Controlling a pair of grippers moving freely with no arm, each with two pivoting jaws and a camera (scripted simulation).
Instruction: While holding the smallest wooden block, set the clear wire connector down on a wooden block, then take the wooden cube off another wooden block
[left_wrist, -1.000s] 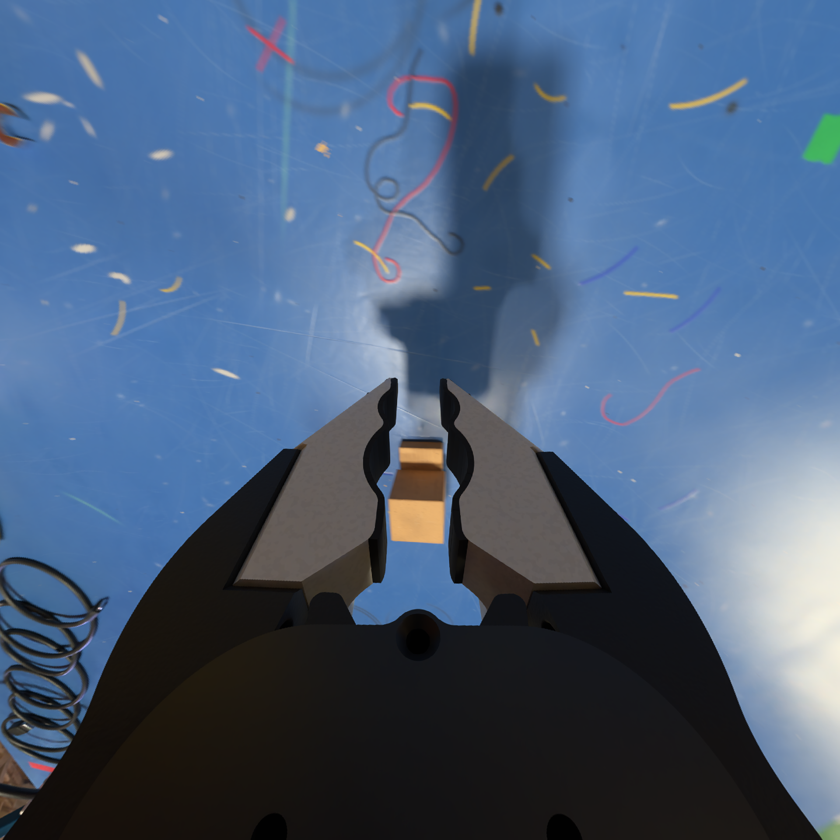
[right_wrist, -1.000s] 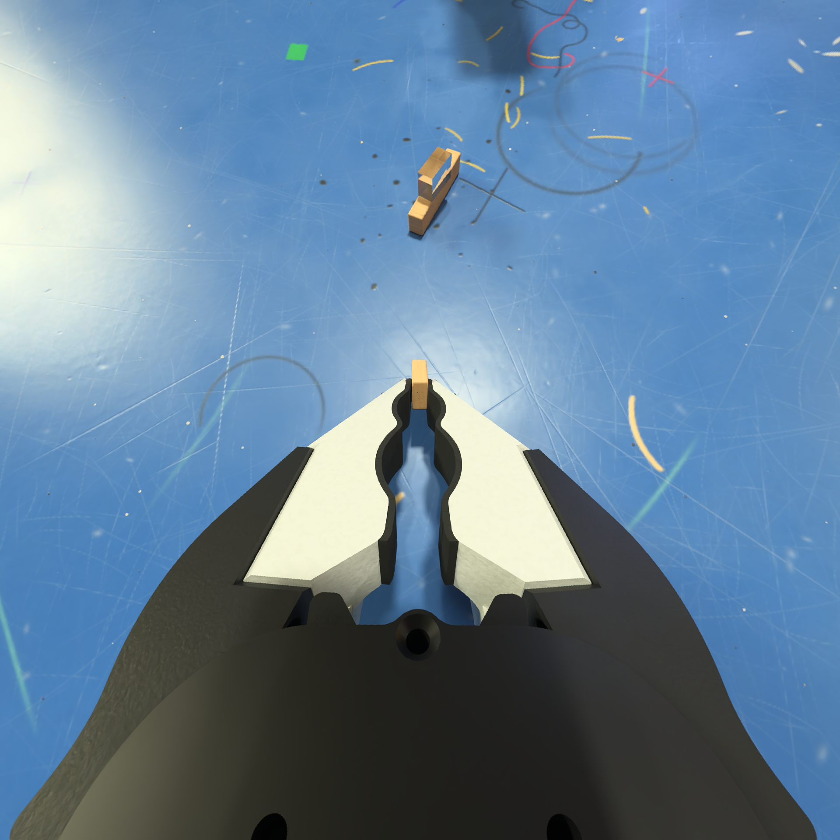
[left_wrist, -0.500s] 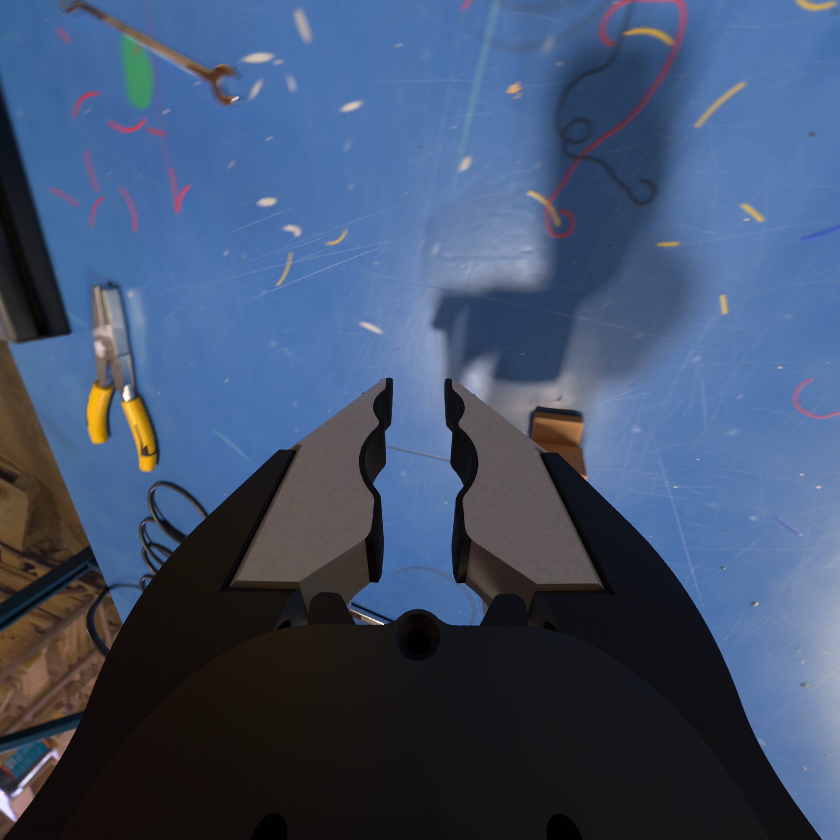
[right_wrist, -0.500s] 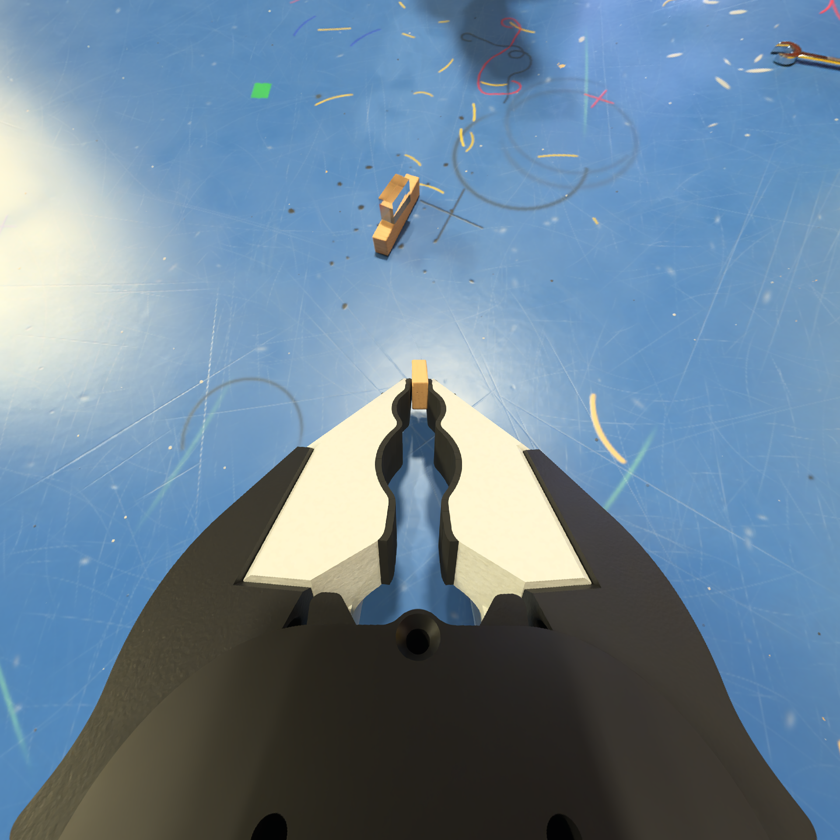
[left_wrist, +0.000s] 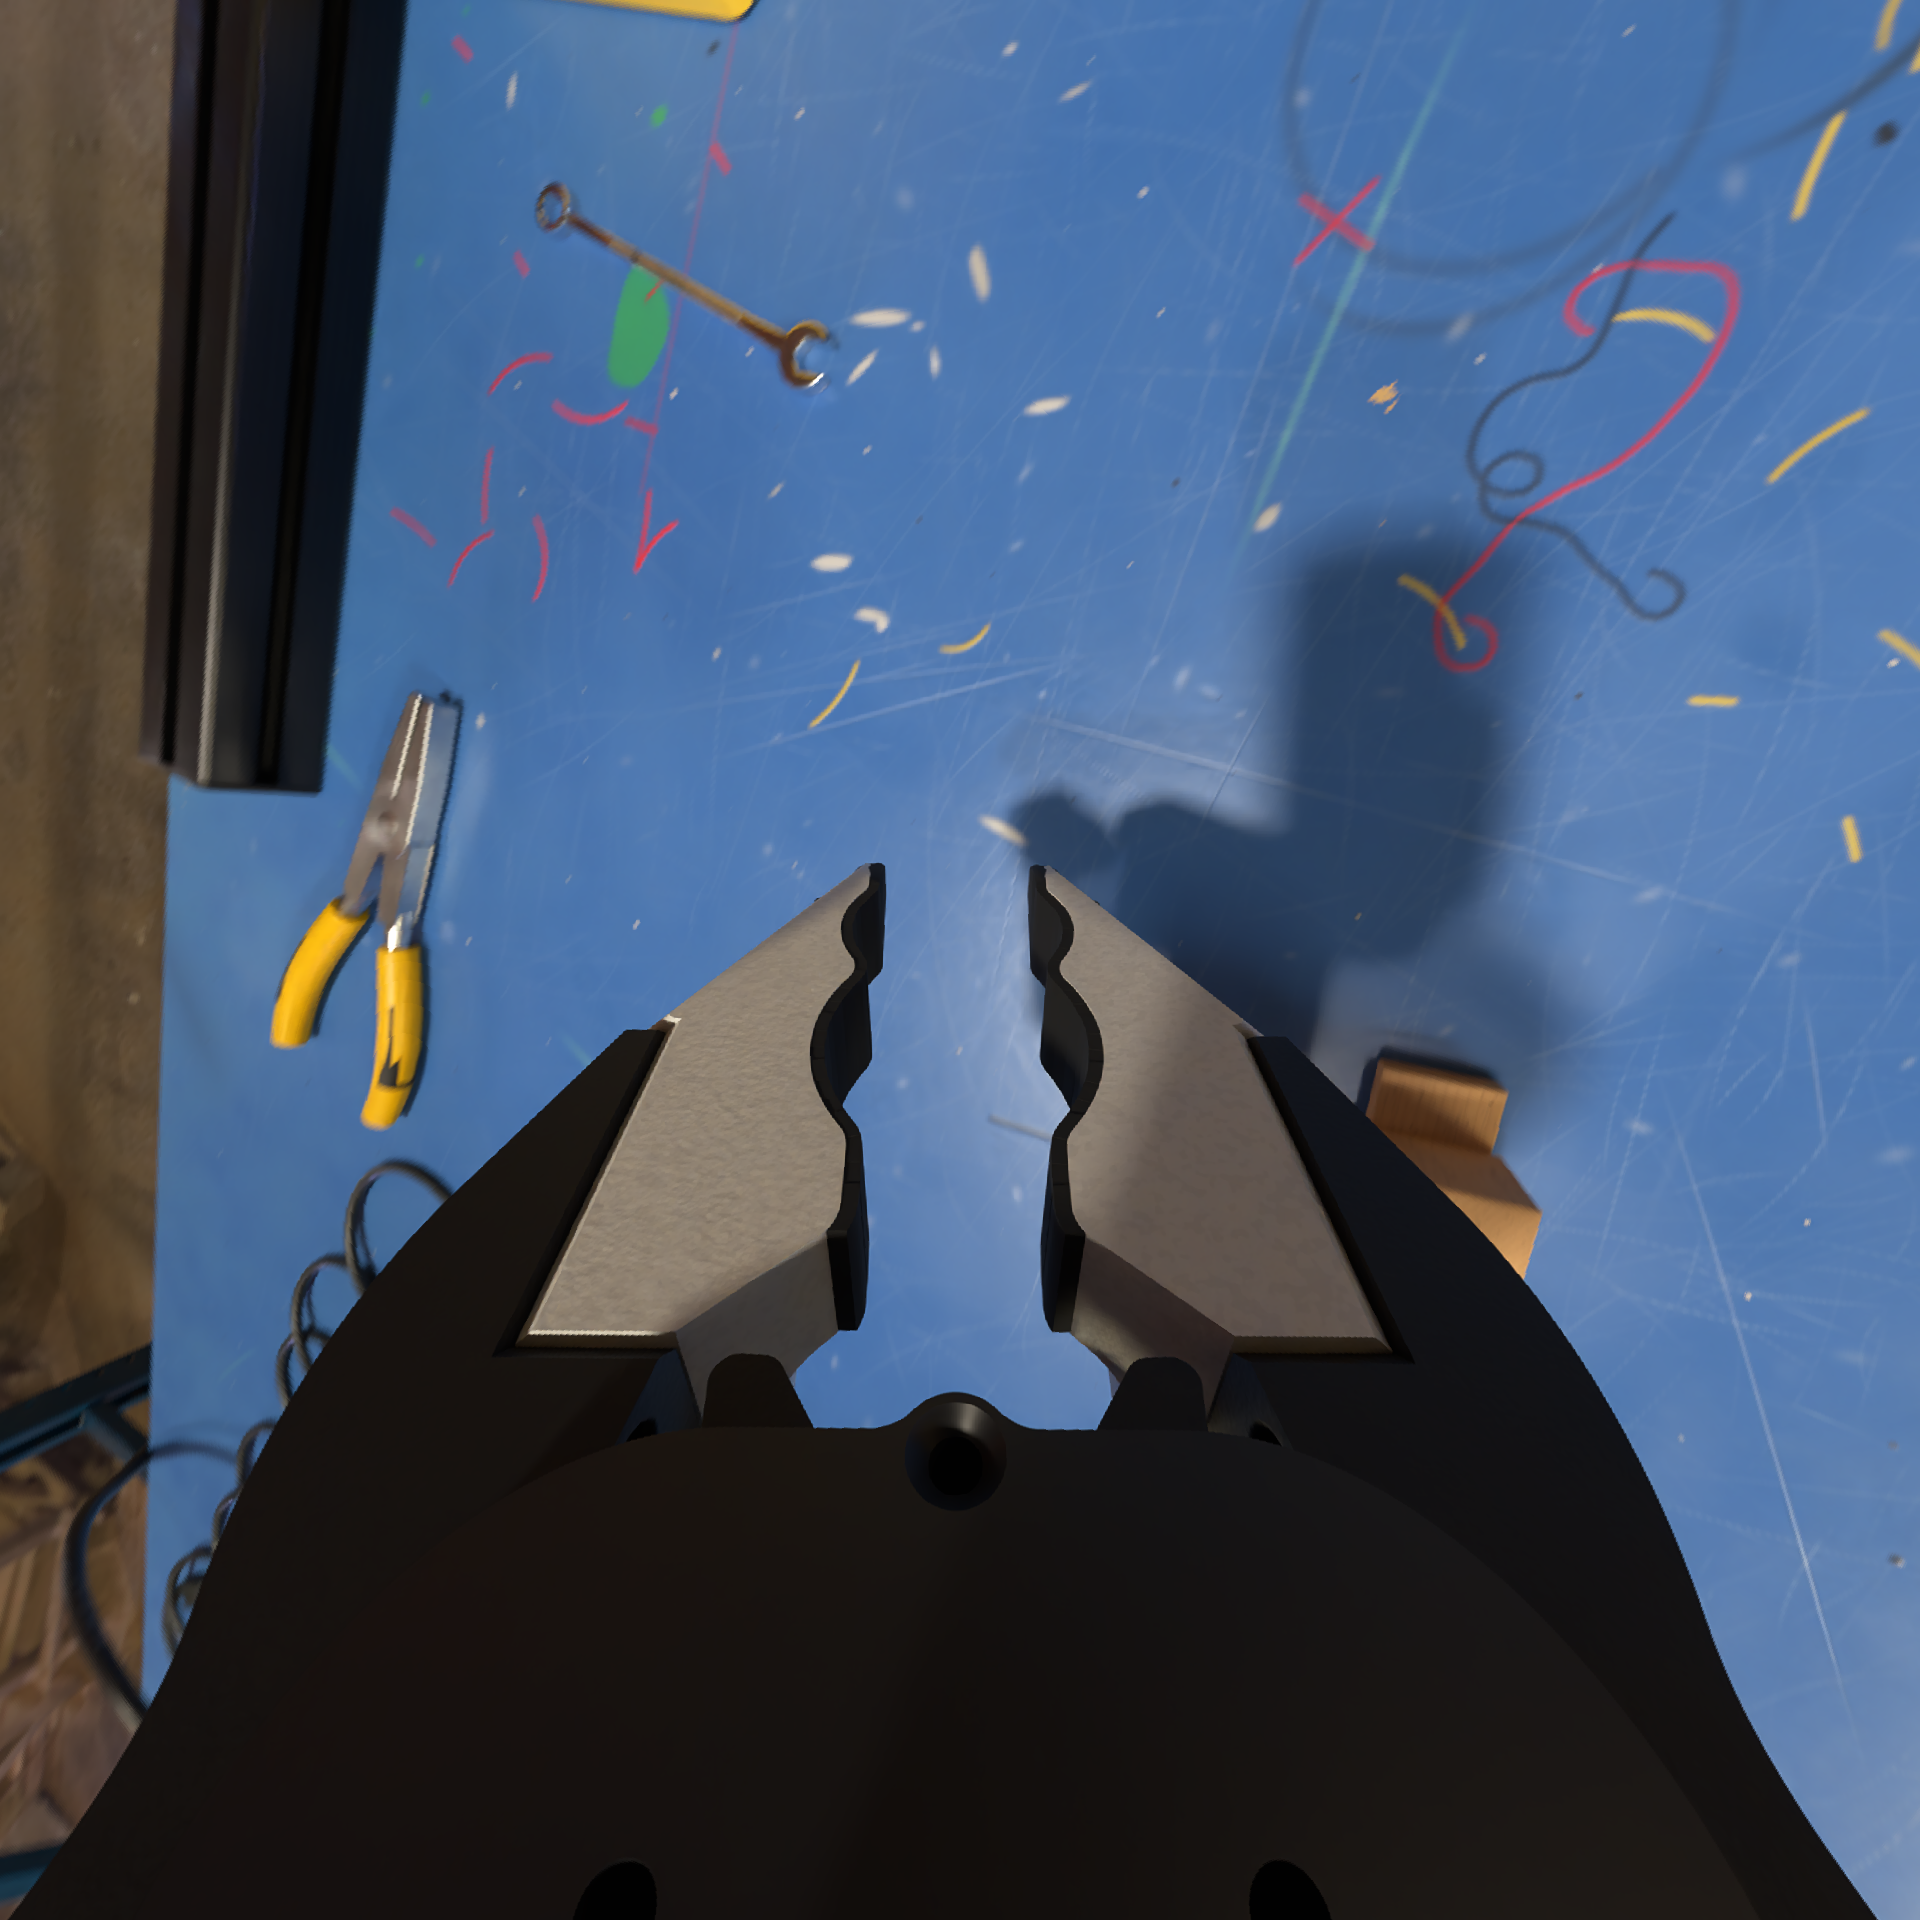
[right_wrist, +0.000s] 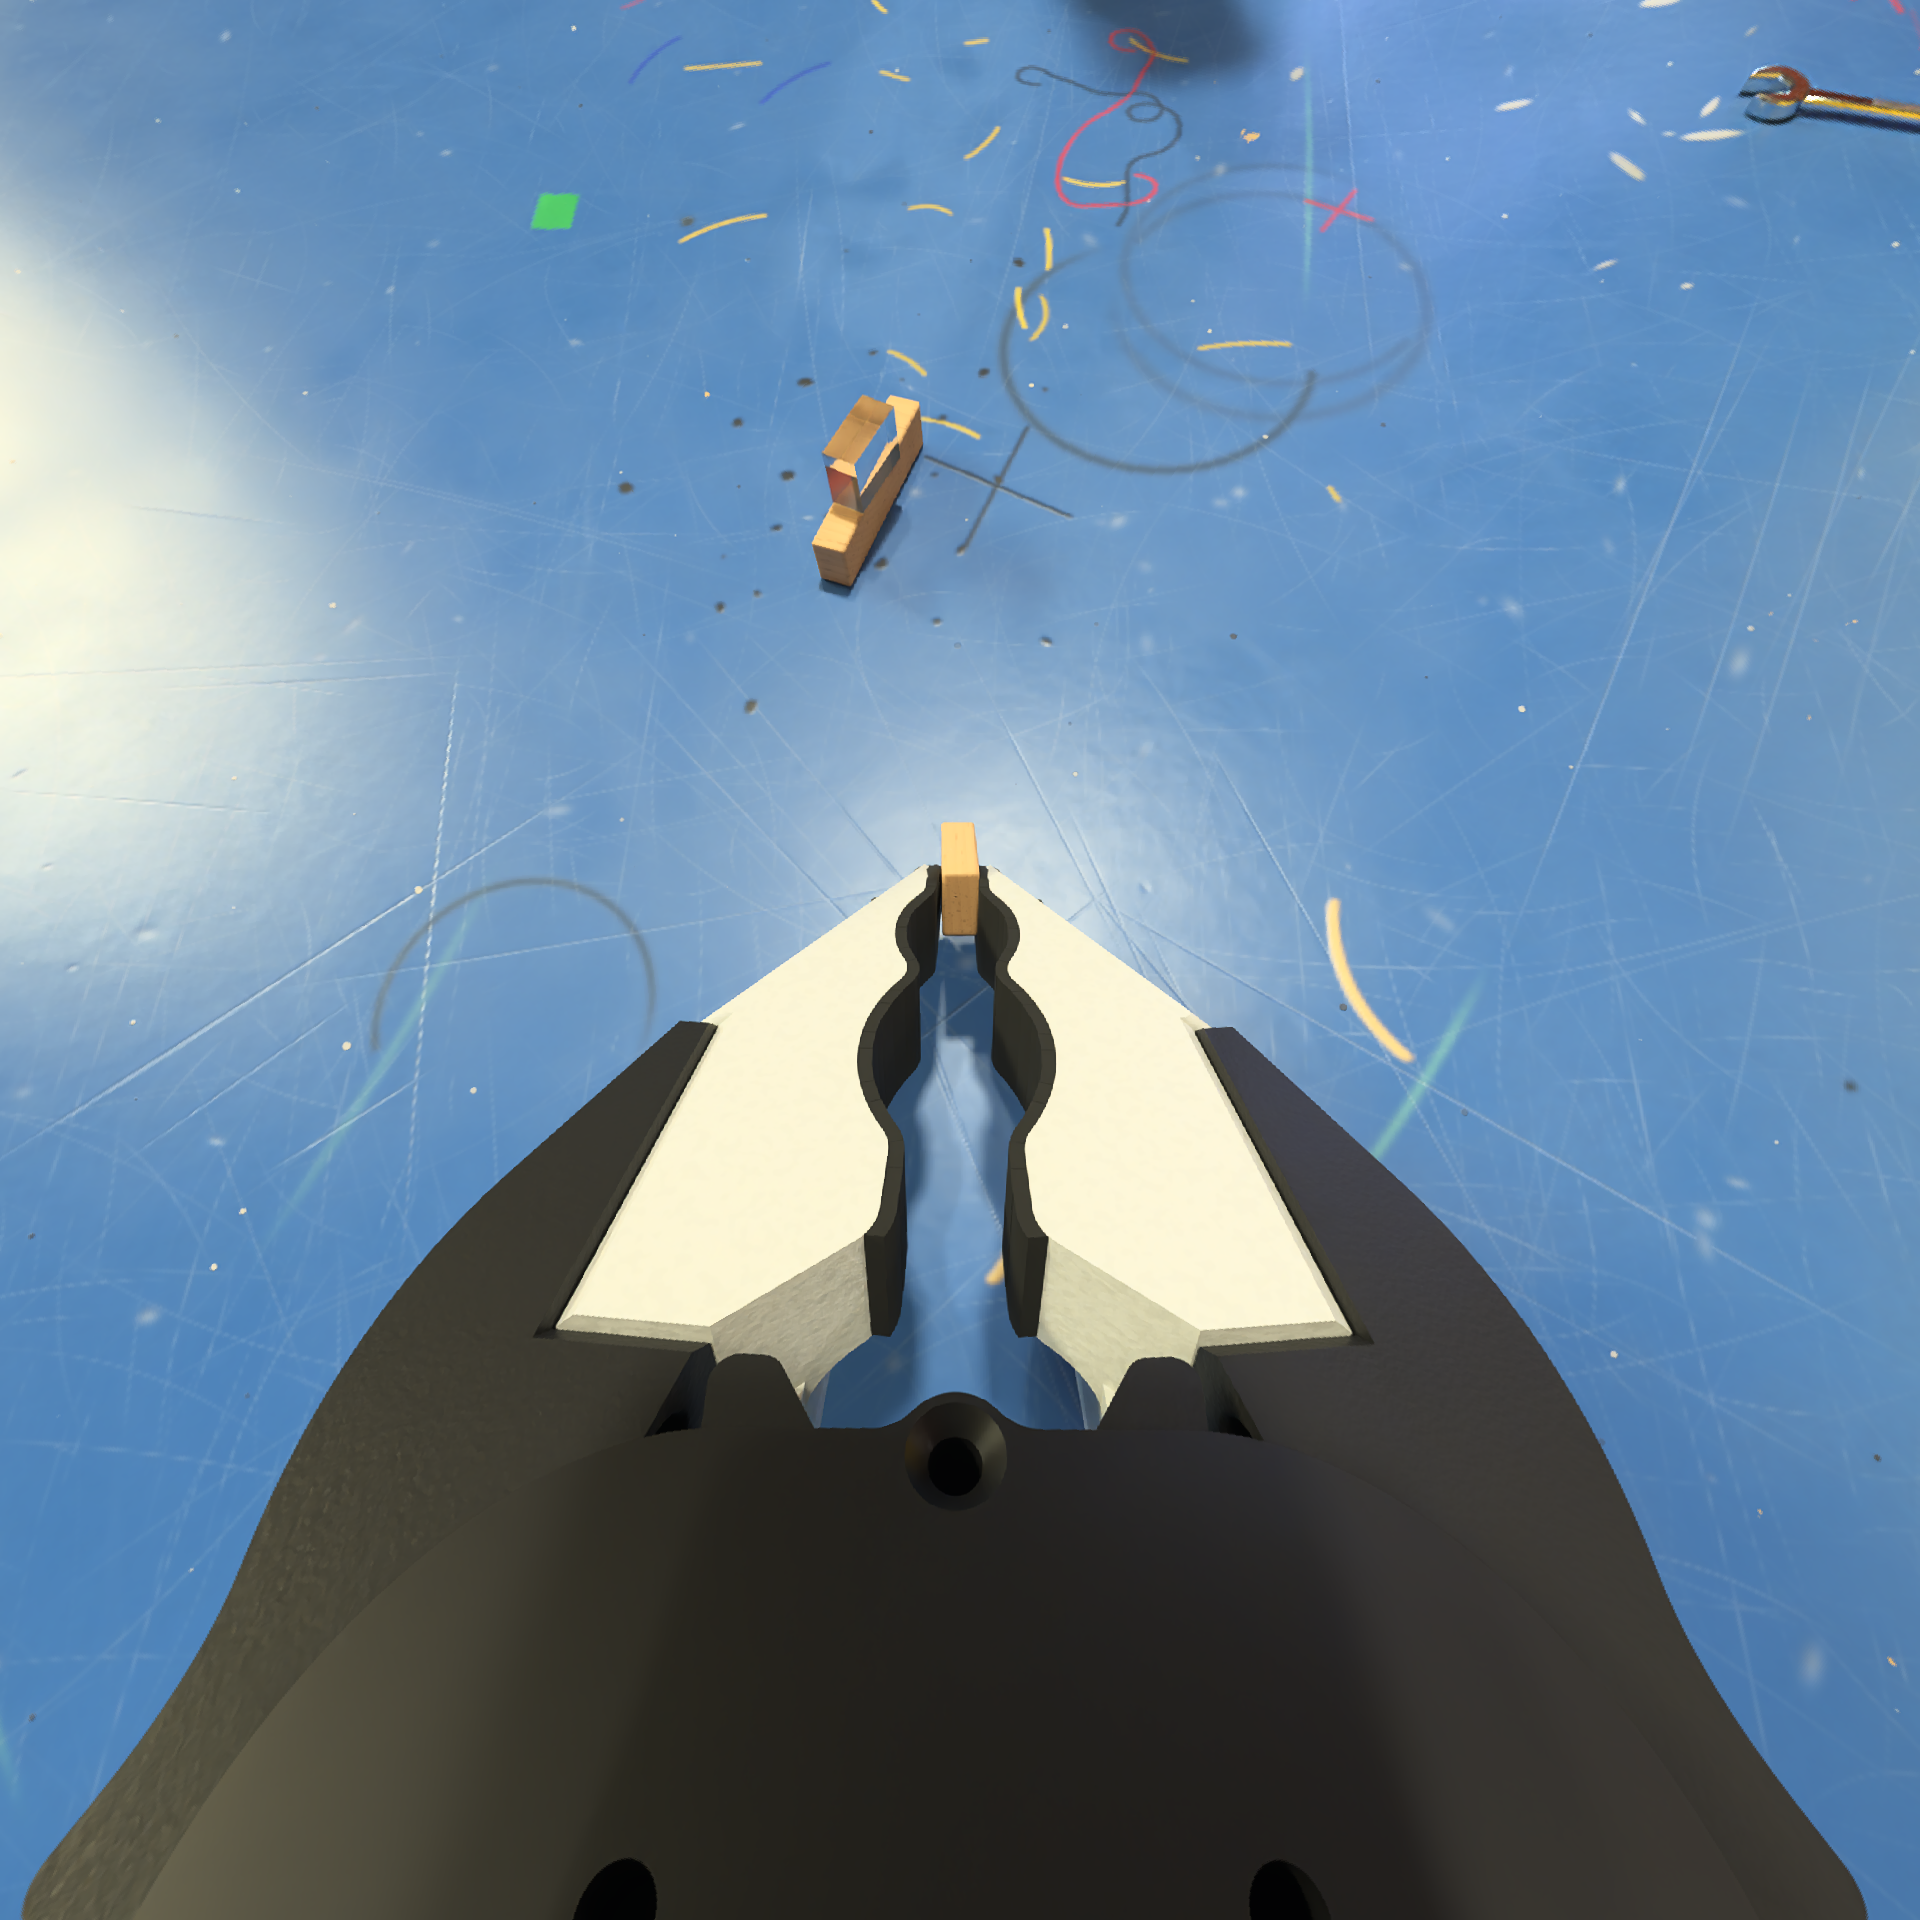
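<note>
In the left wrist view my left gripper (left_wrist: 956, 873) is open and empty above the blue mat. A stepped wooden stack (left_wrist: 1449, 1132), seemingly the wooden cube on a wooden block, lies just right of my right finger, which hides part of it. In the right wrist view my right gripper (right_wrist: 958, 883) is shut on the smallest wooden block (right_wrist: 958, 878), which stands upright at the fingertips. Farther ahead a long wooden block (right_wrist: 847, 545) lies on the mat with the clear wire connector (right_wrist: 860, 457) resting on it.
Yellow-handled pliers (left_wrist: 379, 935), a wrench (left_wrist: 681, 281), a black rail (left_wrist: 260, 395) and a coiled wire spring (left_wrist: 312, 1309) lie to the left, near the mat's left edge. Red and black loose wires (left_wrist: 1600, 447) lie at the far right. The wrench also shows in the right wrist view (right_wrist: 1818, 99).
My left gripper has swung left, away from the wooden stack, which went from between its fingers to right of them; the jaws stand slightly wider. My right gripper kept its block and drifted a little.
</note>
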